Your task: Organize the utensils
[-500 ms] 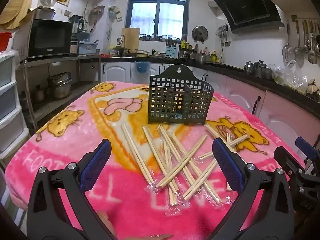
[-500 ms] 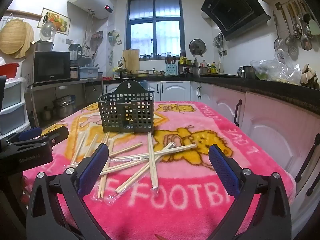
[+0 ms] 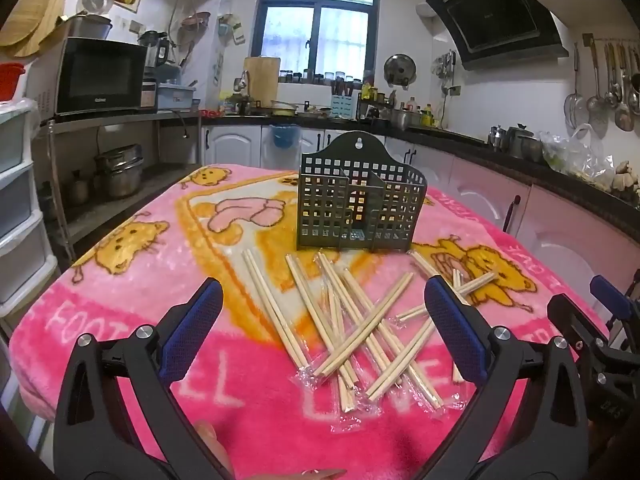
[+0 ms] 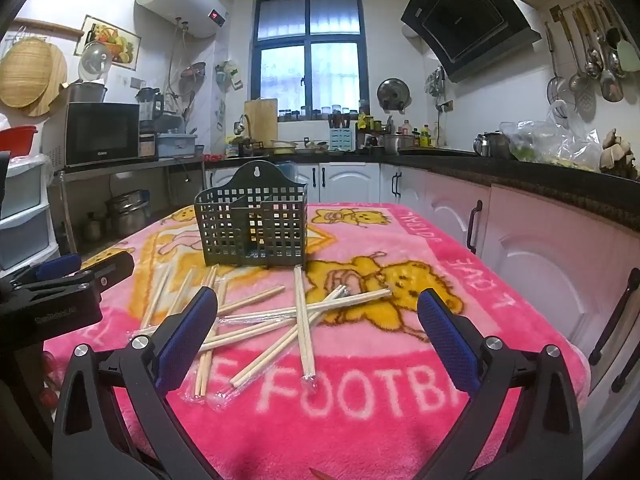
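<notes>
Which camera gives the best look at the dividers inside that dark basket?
The left wrist view: the basket sits nearly centered and close, with its inner partitions clear through the grid front. The right wrist view shows the basket off to the left, smaller, its dividers seen at an angle.

Pink cartoon blanket (image 3: 120,344) over table; black microwave (image 3: 100,76) on left shelf; wooden cutting board (image 4: 261,120) below window (image 4: 310,48); ladles (image 4: 592,64) hanging right.
</notes>
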